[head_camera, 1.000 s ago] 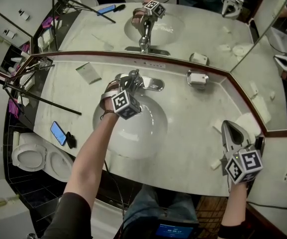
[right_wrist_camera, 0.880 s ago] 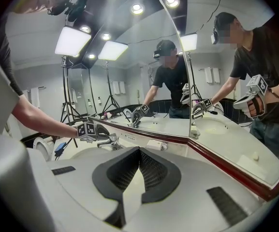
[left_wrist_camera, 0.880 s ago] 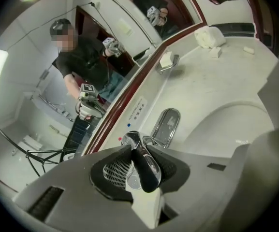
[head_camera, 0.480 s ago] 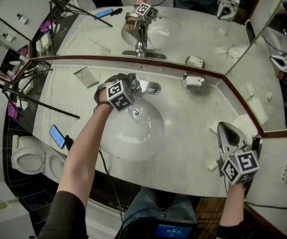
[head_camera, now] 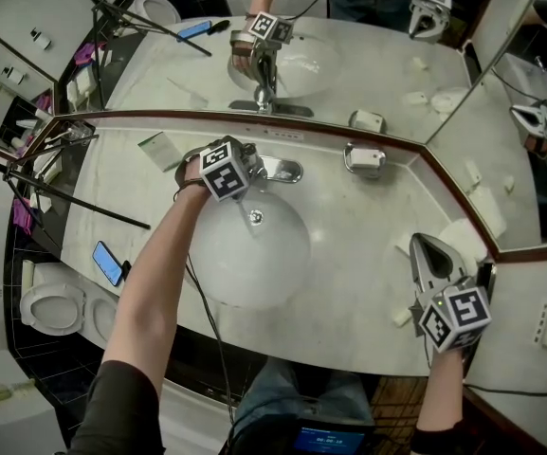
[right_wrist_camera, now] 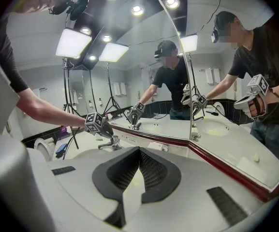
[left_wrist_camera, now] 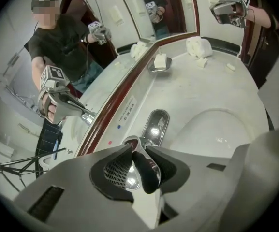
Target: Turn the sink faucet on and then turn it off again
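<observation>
The left gripper (left_wrist_camera: 140,153) reaches in over the back rim of the sink basin (head_camera: 245,254), pointing steeply down, and its jaws are clamped on the faucet lever (left_wrist_camera: 146,170), the chrome handle pinched between the two dark pads. The faucet (head_camera: 275,169) stands at the rear centre of the basin, close under the red-brown ledge that runs below the mirror (head_camera: 349,55), and its oval chrome base plate (left_wrist_camera: 156,124) shows just beyond the jaws. The right gripper (right_wrist_camera: 139,153) is held well apart from the sink, over the right end of the pale marble surface (head_camera: 368,245) near the corner where the two mirrors meet; its jaws are together with nothing between them. A soap dish (head_camera: 362,159) sits on the surface to the right of the faucet, against the ledge. A rolled white towel (left_wrist_camera: 197,46) lies further along the surface towards the corner. A phone (head_camera: 108,262) rests at the near left edge.
</observation>
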